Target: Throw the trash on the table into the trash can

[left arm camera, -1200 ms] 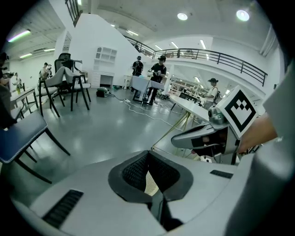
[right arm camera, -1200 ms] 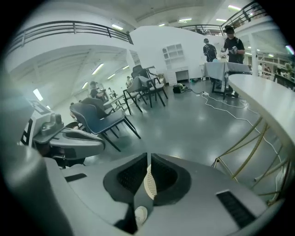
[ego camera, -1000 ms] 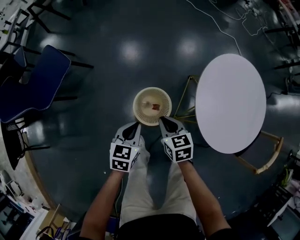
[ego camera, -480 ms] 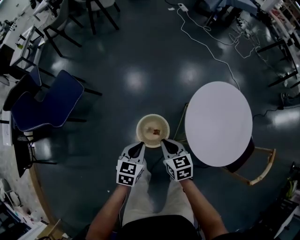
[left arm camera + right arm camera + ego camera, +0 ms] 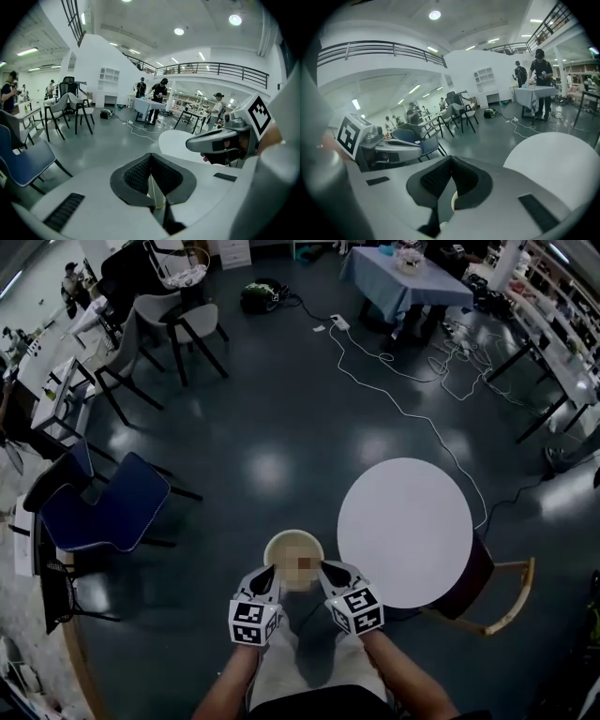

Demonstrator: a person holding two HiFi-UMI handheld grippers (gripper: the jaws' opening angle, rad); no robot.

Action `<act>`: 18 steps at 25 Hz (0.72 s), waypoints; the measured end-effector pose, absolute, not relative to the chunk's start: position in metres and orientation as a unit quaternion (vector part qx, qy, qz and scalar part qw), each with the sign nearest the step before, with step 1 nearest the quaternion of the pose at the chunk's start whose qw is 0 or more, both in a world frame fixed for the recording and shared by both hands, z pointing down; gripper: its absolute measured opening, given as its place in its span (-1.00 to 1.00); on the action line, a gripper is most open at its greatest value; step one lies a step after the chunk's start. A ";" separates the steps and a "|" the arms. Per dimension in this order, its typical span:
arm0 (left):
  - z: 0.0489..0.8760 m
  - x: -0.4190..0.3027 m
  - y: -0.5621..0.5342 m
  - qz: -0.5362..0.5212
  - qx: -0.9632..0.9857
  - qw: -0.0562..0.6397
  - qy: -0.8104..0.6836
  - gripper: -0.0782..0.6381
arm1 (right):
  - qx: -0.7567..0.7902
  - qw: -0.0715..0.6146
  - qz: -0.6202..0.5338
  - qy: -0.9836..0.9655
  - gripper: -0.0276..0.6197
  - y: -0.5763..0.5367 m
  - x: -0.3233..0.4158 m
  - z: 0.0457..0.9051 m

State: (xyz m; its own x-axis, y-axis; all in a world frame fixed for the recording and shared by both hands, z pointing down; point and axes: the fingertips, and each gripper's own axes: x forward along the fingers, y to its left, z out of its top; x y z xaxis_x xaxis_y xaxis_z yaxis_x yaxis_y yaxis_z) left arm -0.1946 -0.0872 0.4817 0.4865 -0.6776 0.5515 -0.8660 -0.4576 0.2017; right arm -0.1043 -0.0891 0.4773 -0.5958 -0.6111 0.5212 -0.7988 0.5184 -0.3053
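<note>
A round cream trash can hangs just ahead of my hands, and a blurred patch covers what lies inside it. My left gripper meets its near-left rim and my right gripper its near-right rim. In the left gripper view the left gripper is shut, with a thin cream wall pinched between the pads. The right gripper is shut too, with a cream rim edge showing just under its pads. The round white table to the right shows a bare top.
A blue chair stands at the left. A wooden chair sits tucked under the table's right side. White cables run across the dark floor. Grey chairs, a cloth-covered table and people stand farther off.
Both grippers have risen with the trash can still between their tips. The head view now looks from higher up, and far more of the room shows.
</note>
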 end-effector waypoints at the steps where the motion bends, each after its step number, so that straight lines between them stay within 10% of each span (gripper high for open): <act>1: 0.472 -0.187 -0.088 0.197 0.831 0.230 -0.466 -0.74 | 0.414 0.176 0.260 -0.855 -0.85 -0.090 -0.097 0.468; 18: 0.326 0.000 -0.030 0.140 0.875 0.138 -0.442 -0.74 | 0.411 0.149 0.166 -0.884 -0.85 -0.028 0.053 0.335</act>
